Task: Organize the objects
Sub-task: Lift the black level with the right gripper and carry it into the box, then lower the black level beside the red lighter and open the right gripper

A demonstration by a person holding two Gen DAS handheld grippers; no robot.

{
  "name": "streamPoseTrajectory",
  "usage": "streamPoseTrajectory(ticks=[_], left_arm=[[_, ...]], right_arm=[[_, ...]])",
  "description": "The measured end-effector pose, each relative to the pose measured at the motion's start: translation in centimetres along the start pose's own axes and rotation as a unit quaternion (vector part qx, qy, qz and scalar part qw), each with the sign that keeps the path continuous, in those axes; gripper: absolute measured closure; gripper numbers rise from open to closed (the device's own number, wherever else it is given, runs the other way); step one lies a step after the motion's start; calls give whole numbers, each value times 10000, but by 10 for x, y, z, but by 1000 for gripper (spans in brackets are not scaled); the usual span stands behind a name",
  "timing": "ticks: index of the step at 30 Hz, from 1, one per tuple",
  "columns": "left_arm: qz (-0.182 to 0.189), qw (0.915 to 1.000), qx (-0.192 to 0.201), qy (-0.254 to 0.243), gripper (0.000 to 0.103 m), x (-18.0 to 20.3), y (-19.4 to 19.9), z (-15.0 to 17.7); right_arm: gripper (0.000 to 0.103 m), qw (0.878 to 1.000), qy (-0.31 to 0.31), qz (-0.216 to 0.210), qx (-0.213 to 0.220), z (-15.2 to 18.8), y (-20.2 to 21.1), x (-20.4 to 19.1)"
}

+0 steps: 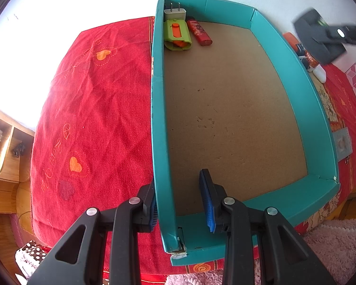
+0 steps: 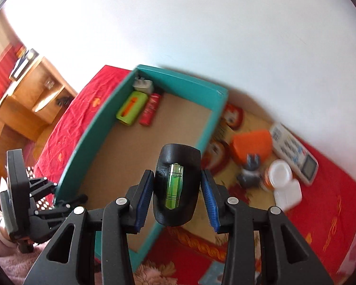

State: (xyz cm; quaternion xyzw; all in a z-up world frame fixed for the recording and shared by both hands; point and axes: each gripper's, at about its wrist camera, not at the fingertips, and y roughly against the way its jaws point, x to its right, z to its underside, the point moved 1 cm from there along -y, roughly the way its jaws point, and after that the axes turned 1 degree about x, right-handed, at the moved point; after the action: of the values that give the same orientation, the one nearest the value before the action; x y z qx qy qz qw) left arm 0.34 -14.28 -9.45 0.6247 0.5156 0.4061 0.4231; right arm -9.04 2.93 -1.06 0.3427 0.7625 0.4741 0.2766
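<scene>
A teal box [image 1: 296, 76] with a brown cardboard floor lies on a red cloth. In its far left corner are a white charger plug [image 1: 175, 11], a green and orange cutter [image 1: 177, 35] and a red lighter [image 1: 199, 32]. My left gripper [image 1: 178, 178] straddles the box's left wall near the front corner, shut on it. My right gripper [image 2: 176, 190] is shut on a black bubble level [image 2: 178, 156] with a green vial, held above the box's right wall. In the left wrist view it shows as a blur at the upper right.
Right of the box lie an orange case [image 2: 252, 146], a white remote [image 2: 294, 150], a white-lidded jar [image 2: 280, 169] and a small white container [image 2: 288, 193]. A wooden shelf [image 2: 35, 90] stands to the left. A white wall is behind.
</scene>
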Motion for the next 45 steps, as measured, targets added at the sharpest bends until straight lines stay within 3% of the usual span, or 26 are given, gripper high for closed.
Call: streamPoseTrajectory(ticks=[4,9,16,20,27,31,34,40,45], left_arm=[[-3,10000,14,44,74,0,0,1],[-47,9999,37,83,74,0,1,3],[-58,9999,46,103,73,2,2,4],[-43,9999,48,111,73,2,2,4],[-23,9999,44,118,73,4,3,3],[-22,9999,46,121,73,5,3,2],[-24,9999,45,126,73,4,3,3],[-23,9999,54,146,73,6,2,1],[-9,9999,61,131,73,4,2,2]], right_arm=[[61,9977,663,34,-168,-23,-15,-17],[61,9859,1584,210,-502,-50,-48,-27],[61,9586,2642,367,-1001,-63,-97,-38],[61,9370,3279,400,-1136,-67,-115,-49],[62,9076,3994,679,-1103,-75,-133,-59],[60,8977,4197,1098,-774,-77,-132,-60],[50,9041,4063,1152,-643,-77,-124,-55],[50,9298,3486,1098,-434,-71,-101,-35],[50,9510,2824,1059,-678,-64,-93,-14]])
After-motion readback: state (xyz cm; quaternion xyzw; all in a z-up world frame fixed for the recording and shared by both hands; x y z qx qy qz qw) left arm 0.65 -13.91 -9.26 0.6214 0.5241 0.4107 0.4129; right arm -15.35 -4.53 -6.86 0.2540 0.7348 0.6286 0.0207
